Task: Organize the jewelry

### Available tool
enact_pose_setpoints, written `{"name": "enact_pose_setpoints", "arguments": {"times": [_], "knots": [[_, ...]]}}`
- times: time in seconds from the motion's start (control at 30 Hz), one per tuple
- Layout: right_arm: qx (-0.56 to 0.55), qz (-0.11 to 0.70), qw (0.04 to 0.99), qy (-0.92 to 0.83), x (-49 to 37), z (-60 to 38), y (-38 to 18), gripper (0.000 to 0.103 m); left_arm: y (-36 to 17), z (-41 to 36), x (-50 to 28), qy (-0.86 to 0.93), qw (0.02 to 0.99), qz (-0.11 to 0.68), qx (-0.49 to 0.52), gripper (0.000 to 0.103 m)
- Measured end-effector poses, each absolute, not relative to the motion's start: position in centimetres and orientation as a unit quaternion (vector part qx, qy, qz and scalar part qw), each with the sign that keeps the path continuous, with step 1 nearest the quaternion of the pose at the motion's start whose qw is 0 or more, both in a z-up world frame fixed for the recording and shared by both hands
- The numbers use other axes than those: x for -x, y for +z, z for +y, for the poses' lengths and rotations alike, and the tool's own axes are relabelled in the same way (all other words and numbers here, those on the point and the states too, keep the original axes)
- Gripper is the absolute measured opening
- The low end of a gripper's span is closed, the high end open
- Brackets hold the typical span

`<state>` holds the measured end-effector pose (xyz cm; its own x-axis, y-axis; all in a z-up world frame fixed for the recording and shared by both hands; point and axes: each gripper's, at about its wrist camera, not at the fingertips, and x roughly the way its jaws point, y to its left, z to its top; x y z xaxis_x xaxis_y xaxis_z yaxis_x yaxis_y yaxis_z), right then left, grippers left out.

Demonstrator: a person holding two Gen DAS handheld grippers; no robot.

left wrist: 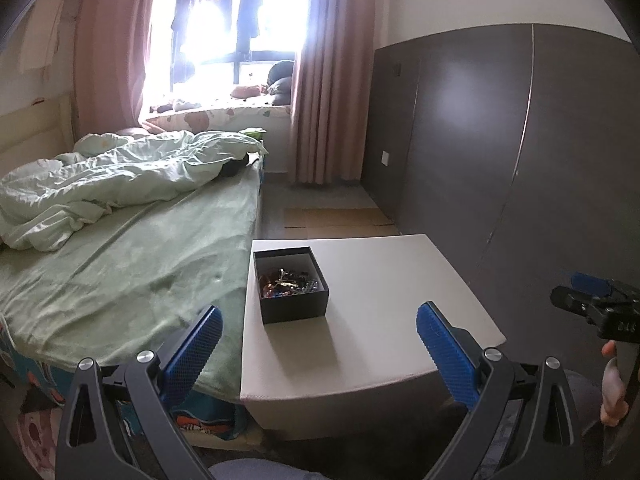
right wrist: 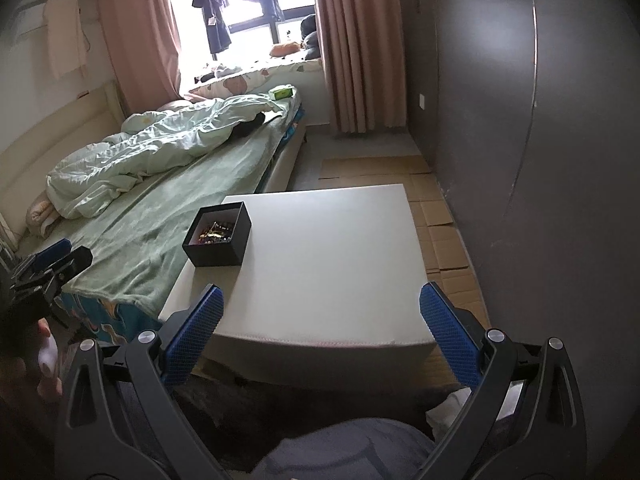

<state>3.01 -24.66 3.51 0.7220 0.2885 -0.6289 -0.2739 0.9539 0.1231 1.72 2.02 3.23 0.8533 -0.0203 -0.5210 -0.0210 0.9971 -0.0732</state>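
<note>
Left gripper [left wrist: 318, 334] first: its blue-padded fingers [left wrist: 196, 354] stand wide apart, nothing between them, hovering short of the near edge of the white table [left wrist: 384, 280]. Right gripper [right wrist: 320, 324], same story, blue pads [right wrist: 448, 334] spread wide and gripping nothing, hanging over the table's near edge.

Out ahead of both sits the black jewelry box [left wrist: 292, 284], lid off, resting flat on the table's left side, near the edge that runs alongside the bed [left wrist: 120, 264]. It is close to square, so no real long axis to call; its open mouth points straight up. From the left wrist view its sides run nearly parallel with the table's edges; from the right wrist view the box [right wrist: 218, 236] looks turned a little, one corner toward the camera. Inside lies a tangled heap of jewelry [left wrist: 286, 280], beads and gold-coloured bits mixed together; single pieces are too small to pick out.

The rest of the tabletop is bare. Beyond, a rumpled pale green quilt [left wrist: 120, 172] lies on the bed, pink curtains [left wrist: 320, 80] frame a bright window, a dark wardrobe [left wrist: 500, 140] stands at right, and flattened cardboard [right wrist: 432, 216] covers the floor.
</note>
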Motion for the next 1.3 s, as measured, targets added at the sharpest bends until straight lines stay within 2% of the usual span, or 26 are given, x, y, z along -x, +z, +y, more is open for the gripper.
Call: {"name": "enact_pose_setpoints", "arguments": {"times": [0.3,0.73,1.3], "knots": [[-0.009,0.336,0.931,0.144,-1.6,-24.8,1.9,0.098,2.0,1.8,-0.5,-0.012,0.964,0.265,0.034,0.094],[-0.029,0.336,0.93,0.148,-2.0,-25.1,1.4,0.098,1.3,3.2,-0.3,-0.013,0.961,0.264,0.078,0.094],[-0.02,0.335,0.931,0.141,-1.6,-25.1,1.4,0.098,1.3,2.0,-0.1,-0.008,0.963,0.267,0.048,0.094]]}}
